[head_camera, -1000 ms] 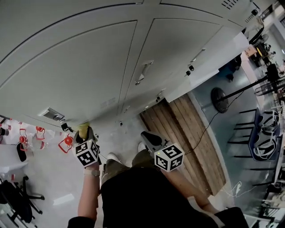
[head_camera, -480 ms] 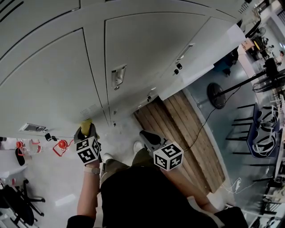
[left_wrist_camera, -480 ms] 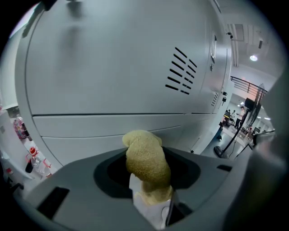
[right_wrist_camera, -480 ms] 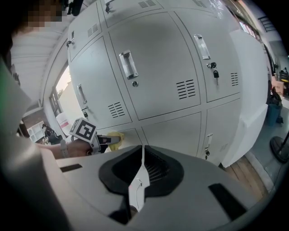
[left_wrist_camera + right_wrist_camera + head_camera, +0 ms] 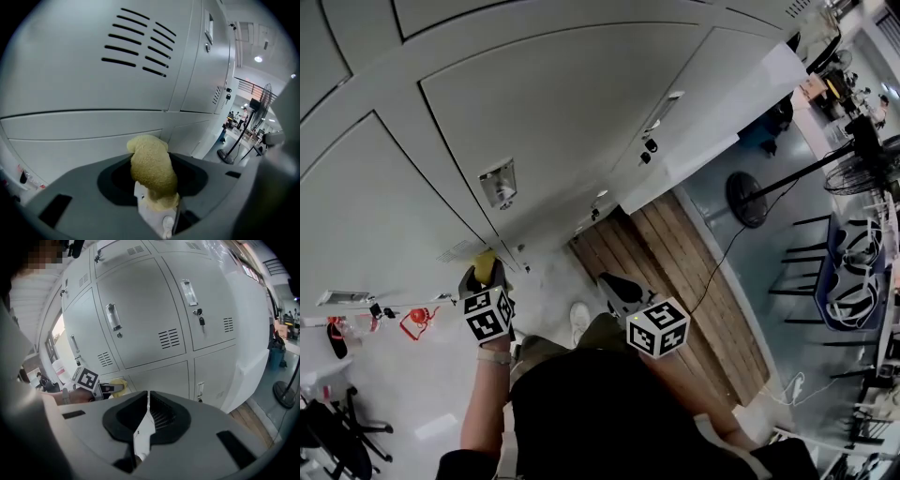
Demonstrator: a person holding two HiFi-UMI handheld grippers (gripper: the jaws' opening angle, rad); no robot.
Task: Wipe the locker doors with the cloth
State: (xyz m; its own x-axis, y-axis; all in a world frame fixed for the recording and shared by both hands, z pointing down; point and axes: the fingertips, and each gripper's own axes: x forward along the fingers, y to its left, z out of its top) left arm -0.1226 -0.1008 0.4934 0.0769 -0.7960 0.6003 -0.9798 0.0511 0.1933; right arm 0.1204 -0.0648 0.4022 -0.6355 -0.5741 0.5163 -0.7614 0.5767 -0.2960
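A yellow cloth (image 5: 152, 169) sticks out of my left gripper (image 5: 157, 206), which is shut on it. In the head view the cloth (image 5: 485, 263) sits at the foot of the grey locker doors (image 5: 581, 112), close to the lowest door, with the left gripper (image 5: 480, 279) behind it. The right gripper view also catches the cloth (image 5: 118, 385) beside the lower lockers (image 5: 140, 319). My right gripper (image 5: 147, 401) is shut with nothing in it, held back from the lockers (image 5: 619, 292).
A wooden platform (image 5: 675, 272) lies on the floor right of the lockers. A standing fan (image 5: 750, 197) with a cable, chairs (image 5: 853, 272) at right, red-capped bottles (image 5: 412, 317) at left. Keys hang in a lock (image 5: 201, 320).
The head view has swung, so the lockers slide left and upward in frame. Both grippers keep about the same place; the left one still holds the cloth at the locker's foot.
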